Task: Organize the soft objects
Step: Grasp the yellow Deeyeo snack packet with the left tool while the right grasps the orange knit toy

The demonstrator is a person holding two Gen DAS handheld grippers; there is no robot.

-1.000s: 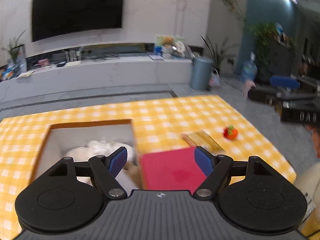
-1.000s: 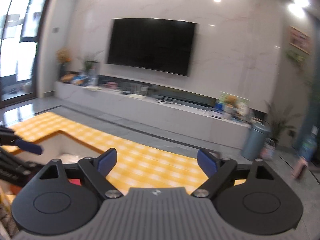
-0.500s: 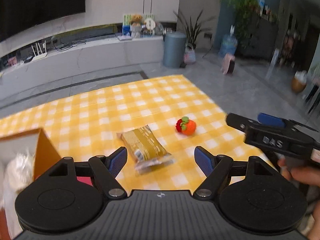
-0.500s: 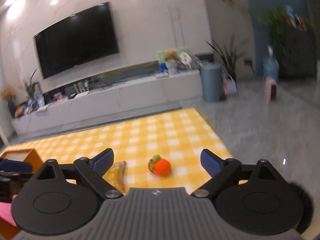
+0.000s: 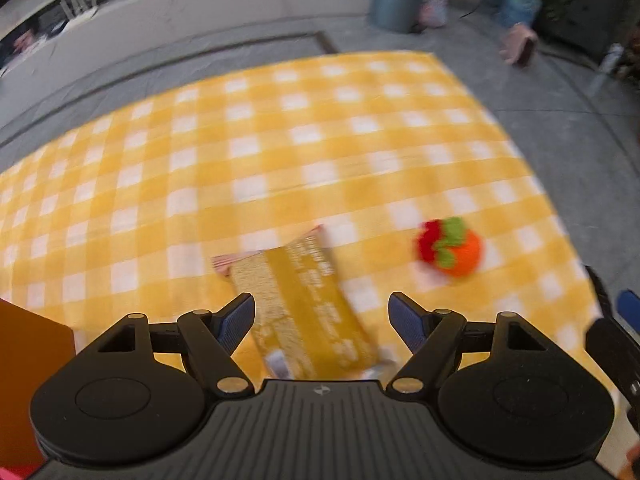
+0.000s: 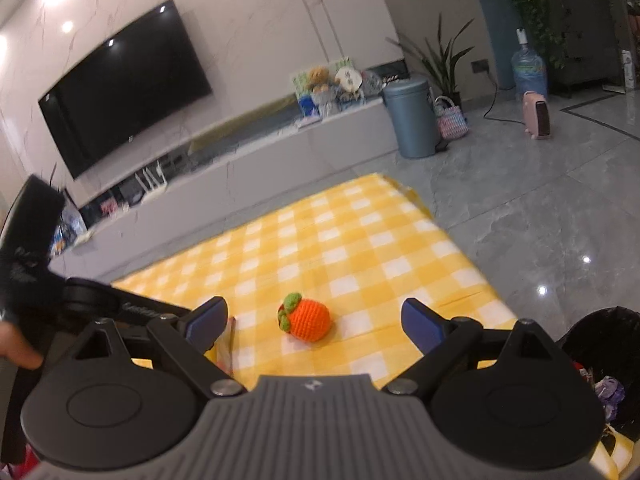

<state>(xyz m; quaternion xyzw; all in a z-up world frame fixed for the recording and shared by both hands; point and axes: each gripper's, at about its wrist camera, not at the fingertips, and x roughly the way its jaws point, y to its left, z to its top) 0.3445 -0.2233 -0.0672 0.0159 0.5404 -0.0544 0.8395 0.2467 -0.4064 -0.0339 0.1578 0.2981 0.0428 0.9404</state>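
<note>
A crocheted orange (image 6: 310,319) with a green leaf is seen lying on the yellow checked tabletop (image 6: 360,248). The right claw (image 6: 316,322) is held just this side of the orange, its blue pads spread wide to either side of it and touching nothing. Left of the orange, a packet's edge (image 6: 229,344) is partly hidden behind the left pad. Further left of the orange, the other claw's black body (image 6: 120,304) is seen, its jaws hidden. A black bin (image 6: 604,360) stands right of the orange, off the tabletop's edge.
</note>
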